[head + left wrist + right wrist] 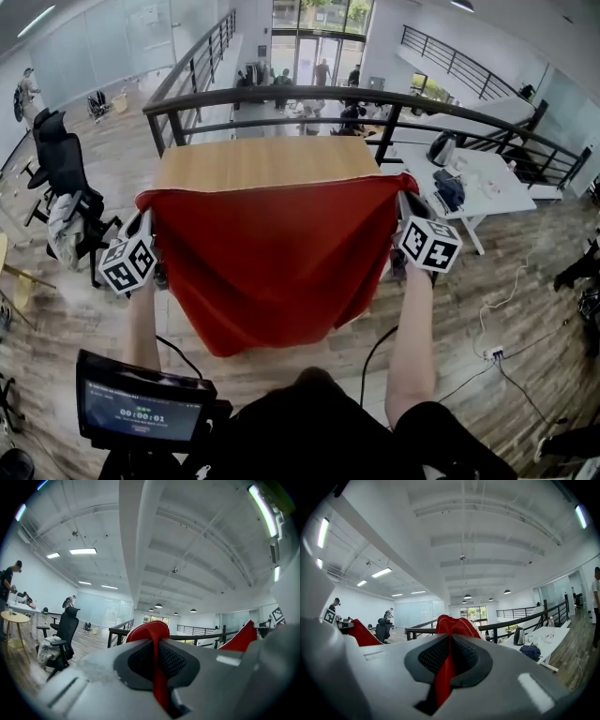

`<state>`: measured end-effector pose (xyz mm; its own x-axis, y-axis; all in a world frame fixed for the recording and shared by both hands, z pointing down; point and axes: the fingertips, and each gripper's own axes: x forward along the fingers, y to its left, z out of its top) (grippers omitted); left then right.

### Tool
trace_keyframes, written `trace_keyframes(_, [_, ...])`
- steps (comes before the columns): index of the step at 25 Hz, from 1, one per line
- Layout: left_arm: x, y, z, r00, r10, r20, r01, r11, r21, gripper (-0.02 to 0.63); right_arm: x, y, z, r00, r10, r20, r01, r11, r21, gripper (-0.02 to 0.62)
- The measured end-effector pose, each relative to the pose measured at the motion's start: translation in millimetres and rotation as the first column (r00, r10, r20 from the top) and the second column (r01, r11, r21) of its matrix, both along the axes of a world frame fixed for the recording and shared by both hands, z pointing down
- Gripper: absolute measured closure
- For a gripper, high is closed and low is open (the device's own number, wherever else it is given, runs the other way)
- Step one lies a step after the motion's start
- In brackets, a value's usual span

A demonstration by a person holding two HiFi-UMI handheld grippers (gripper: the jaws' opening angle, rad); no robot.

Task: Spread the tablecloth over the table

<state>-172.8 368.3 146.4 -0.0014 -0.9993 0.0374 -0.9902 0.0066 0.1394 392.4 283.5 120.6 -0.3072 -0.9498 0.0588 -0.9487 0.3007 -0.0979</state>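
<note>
Clearly the left tool (pixel 157 658) is clamped on one top corner of the red tablecloth (pixel 272 253), which hangs stretched along the near edge of the worktop (pixel 253 161). The right tool (pixel 449 660) pinches the other corner. The print on the small screen (pixel 141 411) is too small to read.

1. Cloth (pixel 272 262): red, stretched between left gripper (pixel 150 217) and right gripper (pixel 405 208). One top corner is pinched in each, and the rest hangs slack below them.
2. Table (pixel 253 161): light wood top, just beyond both grippers.
</note>
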Motion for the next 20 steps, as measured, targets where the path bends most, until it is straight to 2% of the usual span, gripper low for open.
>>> trace_keyframes(2, [-4.4,-13.6,0.5,1.000,-0.005,-0.003,0.005,1.000,-0.002,0.597,0.3,-14.7,0.0,1.000,0.008,-0.004,-0.008,1.000,-0.004,0.574])
trace_keyframes(6, [-25.5,-71.4,1.5,1.000,-0.011,0.005,0.011,1.000,0.015,0.597,-13.7,-78.7,-3.6,1.000,0.010,0.005,-0.010,0.999,0.031,0.575])
trace_keyframes(10, [-29.7,-137.2,-26.7,0.999,-0.039,0.037,0.037,0.998,0.046,0.597,-9.2,-150.0,-27.9,1.000,0.003,0.012,-0.004,0.996,0.088,0.575])
trace_keyframes(13, [-34.6,-192.6,-50.0,0.995,-0.072,0.072,0.069,0.996,0.050,0.597,-4.4,-215.5,-42.8,1.000,-0.017,0.010,0.016,0.995,0.099,0.575])
trace_keyframes(16, [-45.2,-251.1,-54.7,0.988,-0.110,0.105,0.108,0.994,0.027,0.597,-7.5,-284.5,-42.5,0.999,-0.040,-0.007,0.041,0.995,0.089,0.575])
trace_keyframes(20, [-53.0,-330.7,-37.0,0.976,-0.131,0.171,0.137,0.990,-0.024,0.597,-12.1,-376.0,-19.0,0.998,-0.032,-0.047,0.035,0.998,0.044,0.575])
